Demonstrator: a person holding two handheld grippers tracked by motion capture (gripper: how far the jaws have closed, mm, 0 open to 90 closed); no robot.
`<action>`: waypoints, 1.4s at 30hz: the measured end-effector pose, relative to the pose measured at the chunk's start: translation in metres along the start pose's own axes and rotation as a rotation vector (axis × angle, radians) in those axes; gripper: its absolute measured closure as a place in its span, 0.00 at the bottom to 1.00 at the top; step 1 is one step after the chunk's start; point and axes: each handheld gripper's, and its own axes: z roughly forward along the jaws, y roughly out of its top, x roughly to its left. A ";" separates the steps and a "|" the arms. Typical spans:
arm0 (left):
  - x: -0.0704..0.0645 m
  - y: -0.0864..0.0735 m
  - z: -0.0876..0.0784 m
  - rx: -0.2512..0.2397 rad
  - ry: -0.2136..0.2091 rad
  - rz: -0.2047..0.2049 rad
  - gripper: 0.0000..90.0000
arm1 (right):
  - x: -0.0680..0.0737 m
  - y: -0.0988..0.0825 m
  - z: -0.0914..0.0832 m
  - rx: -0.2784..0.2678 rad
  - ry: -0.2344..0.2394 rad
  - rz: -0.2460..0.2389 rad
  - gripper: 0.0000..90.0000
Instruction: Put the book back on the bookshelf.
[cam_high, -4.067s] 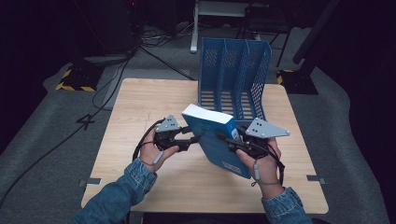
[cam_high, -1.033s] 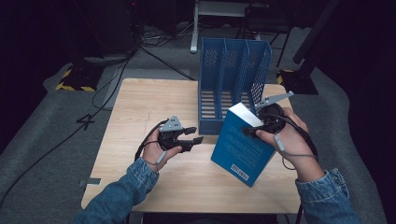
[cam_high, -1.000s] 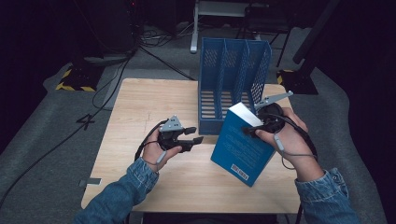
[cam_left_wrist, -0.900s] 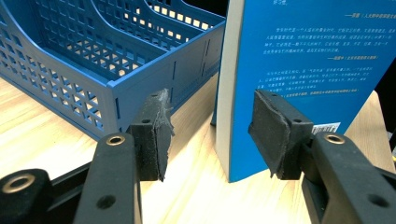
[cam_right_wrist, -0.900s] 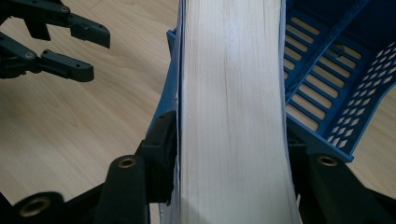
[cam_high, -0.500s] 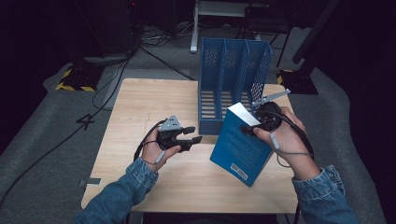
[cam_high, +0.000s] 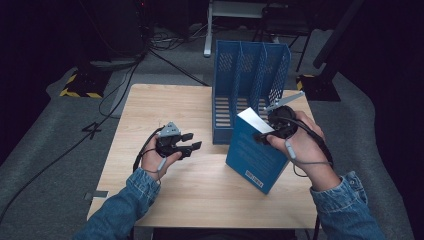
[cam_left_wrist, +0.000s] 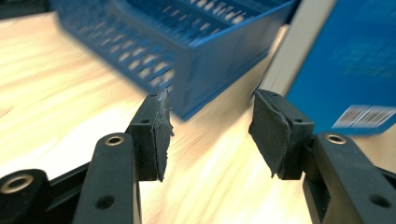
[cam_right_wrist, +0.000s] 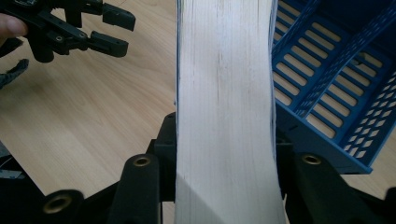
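High view shows the thick blue-covered paperback book (cam_high: 256, 155) standing tilted on one lower corner on the pale wooden desk (cam_high: 150, 110), just in front of the blue perforated plastic three-slot file rack (cam_high: 250, 75). The right tongs (cam_high: 261, 136) are clamped across its upper corner, jaws pressing on both covers with the white page block (cam_right_wrist: 226, 93) between them. It looks stiff and fairly heavy for a one-corner hold, with glossy covers that could slip, so I judge it likely to swing about the pinch; a grip nearer the spine or a second hold low down would steady it. The left tongs (cam_high: 192, 141) hover well to the book's left over the desk, jaws parted and holding nothing, pointing toward the rack and book.
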 end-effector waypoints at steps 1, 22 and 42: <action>0.004 -0.003 0.000 0.013 0.014 -0.010 0.53 | -0.001 0.002 -0.002 -0.003 -0.004 0.000 0.67; 0.060 -0.041 -0.008 0.203 0.215 -0.040 0.42 | -0.010 0.066 -0.042 -0.028 -0.023 0.013 0.67; 0.077 -0.049 -0.005 0.232 0.255 -0.029 0.34 | -0.030 0.129 -0.057 -0.033 -0.067 0.056 0.67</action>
